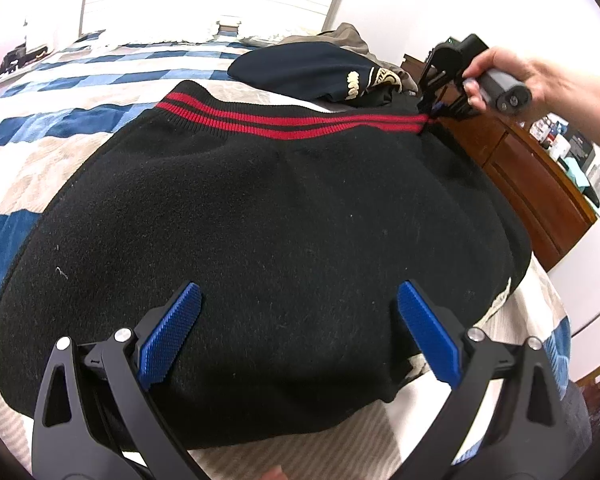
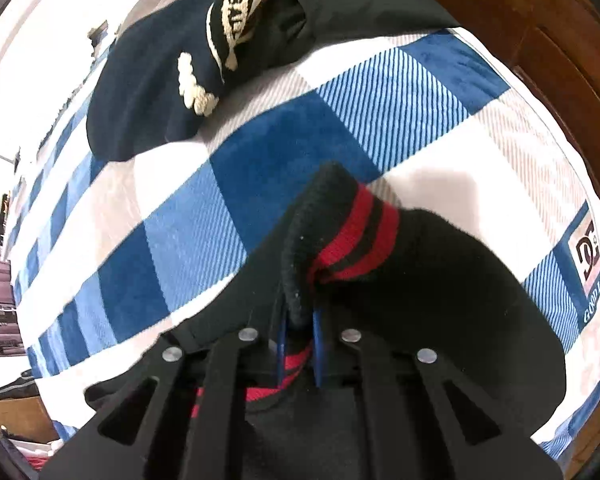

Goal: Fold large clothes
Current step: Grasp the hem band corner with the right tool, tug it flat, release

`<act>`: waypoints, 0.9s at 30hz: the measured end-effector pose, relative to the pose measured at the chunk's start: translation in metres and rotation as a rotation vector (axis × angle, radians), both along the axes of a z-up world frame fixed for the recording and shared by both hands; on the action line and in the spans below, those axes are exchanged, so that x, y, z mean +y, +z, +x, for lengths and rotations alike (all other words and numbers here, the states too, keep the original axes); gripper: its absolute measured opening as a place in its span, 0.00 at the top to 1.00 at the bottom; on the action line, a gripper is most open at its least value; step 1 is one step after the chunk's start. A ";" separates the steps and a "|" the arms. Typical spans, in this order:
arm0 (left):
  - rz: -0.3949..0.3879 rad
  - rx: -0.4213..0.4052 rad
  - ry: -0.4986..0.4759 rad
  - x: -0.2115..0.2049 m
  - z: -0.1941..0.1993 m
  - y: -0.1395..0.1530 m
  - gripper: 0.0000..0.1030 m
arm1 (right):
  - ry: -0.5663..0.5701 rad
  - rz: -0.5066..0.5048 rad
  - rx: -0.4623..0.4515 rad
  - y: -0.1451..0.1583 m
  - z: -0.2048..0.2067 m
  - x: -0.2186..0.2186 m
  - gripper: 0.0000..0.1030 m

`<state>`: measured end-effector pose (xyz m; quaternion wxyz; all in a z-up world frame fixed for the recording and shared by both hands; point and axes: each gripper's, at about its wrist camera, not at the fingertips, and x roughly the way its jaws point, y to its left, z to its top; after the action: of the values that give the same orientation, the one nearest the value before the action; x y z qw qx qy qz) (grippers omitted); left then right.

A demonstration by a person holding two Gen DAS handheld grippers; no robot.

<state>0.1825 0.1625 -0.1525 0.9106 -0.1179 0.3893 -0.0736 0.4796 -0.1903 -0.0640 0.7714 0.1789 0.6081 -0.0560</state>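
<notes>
A black woolly jacket (image 1: 268, 208) with a ribbed, red-striped hem (image 1: 284, 120) is lying spread across the plaid-quilted bed (image 1: 60, 92), reaching toward its right edge. The right gripper (image 2: 300, 336) is pinching the hem's corner tightly, lifting it. The left gripper (image 1: 298, 332) is hovering wide apart, empty, over the fuzzy cloth. A navy garment (image 1: 304, 68) is lying beyond.

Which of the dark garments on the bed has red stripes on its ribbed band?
The black jacket spread in front, whose striped corner the right gripper pinches. The navy garment behind it has cream lettering instead.
</notes>
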 end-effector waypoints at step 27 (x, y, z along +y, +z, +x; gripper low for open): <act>0.081 -0.065 -0.095 -0.013 -0.007 0.015 0.06 | 0.559 0.329 -0.159 0.019 -0.158 0.044 0.05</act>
<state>0.1756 0.1495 -0.1376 0.9222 -0.0599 0.3675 -0.1047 0.3221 -0.1459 -0.0450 0.7629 0.1308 0.5723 0.2709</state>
